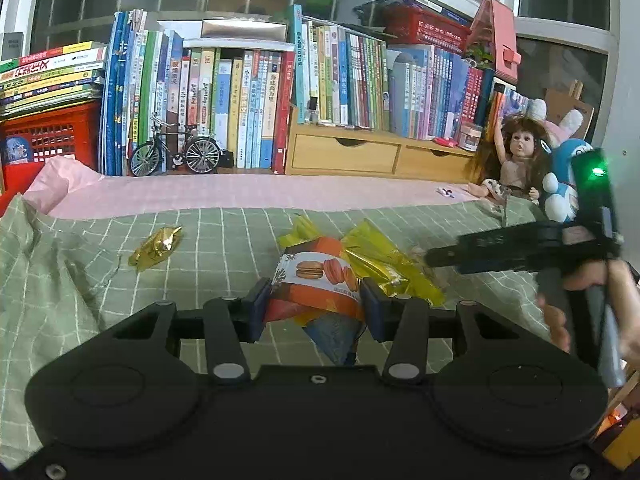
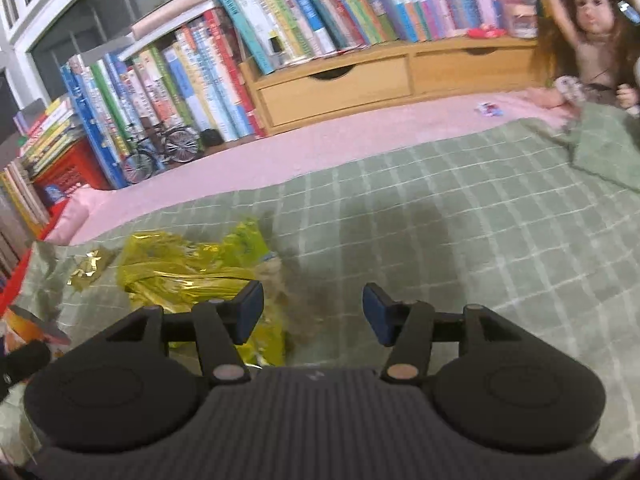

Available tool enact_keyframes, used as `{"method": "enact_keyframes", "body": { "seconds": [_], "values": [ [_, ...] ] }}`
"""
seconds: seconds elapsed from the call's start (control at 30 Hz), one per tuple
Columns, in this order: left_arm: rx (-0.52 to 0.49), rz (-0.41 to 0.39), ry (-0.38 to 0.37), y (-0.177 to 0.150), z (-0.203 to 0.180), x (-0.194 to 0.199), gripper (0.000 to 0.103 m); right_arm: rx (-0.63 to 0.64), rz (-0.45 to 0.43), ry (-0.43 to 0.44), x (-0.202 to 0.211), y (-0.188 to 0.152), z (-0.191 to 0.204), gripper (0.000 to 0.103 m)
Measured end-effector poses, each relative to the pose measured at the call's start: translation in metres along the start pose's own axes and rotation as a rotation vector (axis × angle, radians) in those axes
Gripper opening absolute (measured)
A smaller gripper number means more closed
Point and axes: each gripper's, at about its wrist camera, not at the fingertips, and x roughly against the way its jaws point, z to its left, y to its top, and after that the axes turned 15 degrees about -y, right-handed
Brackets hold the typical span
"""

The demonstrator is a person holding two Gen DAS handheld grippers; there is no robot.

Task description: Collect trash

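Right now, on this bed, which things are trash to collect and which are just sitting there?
Trash:
- orange snack packet, held in the left gripper
- yellow wrapper
- gold foil wrapper

Just sitting there:
- doll
- model bicycle
- books
- blue plush toy

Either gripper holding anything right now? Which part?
Left gripper grips the orange snack packet across its middle, fingers on both sides. Right gripper is open and empty, yellow wrapper beside its left finger.

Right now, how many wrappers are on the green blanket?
3: orange snack packet in the left tool, yellow wrapper beside it, gold wrapper farther left. Others may be hidden.
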Motion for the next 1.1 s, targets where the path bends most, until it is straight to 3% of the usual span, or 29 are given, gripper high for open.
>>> {"method": "enact_keyframes", "body": {
  "seconds": [0.1,0.2,0.37,0.47,0.8,1.1],
  "values": [
    [0.002,0.006,-0.008,-0.002,-0.002,-0.001,0.045,-0.064,0.034,-0.016,-0.018,0.003,-0.001,0.067],
    [0.005,0.010,-0.016,-0.004,-0.003,-0.001,0.045,-0.135,0.064,0.007,-0.026,0.002,-0.008,0.046],
    [0.004,0.015,-0.028,-0.006,-0.005,-0.001,0.045,-0.129,0.041,0.001,-0.016,0.001,-0.019,0.038],
    [0.005,0.014,-0.039,-0.007,-0.008,0.001,0.045,-0.132,0.040,-0.011,-0.009,0.001,-0.026,0.036],
    [-0.002,0.009,-0.078,-0.014,-0.028,0.017,0.045,-0.109,0.021,0.096,0.044,-0.019,-0.032,0.034],
    [-0.023,0.005,-0.128,-0.047,-0.058,0.046,0.045,-0.023,-0.041,0.175,0.099,-0.074,-0.020,0.035]
  ]
}}
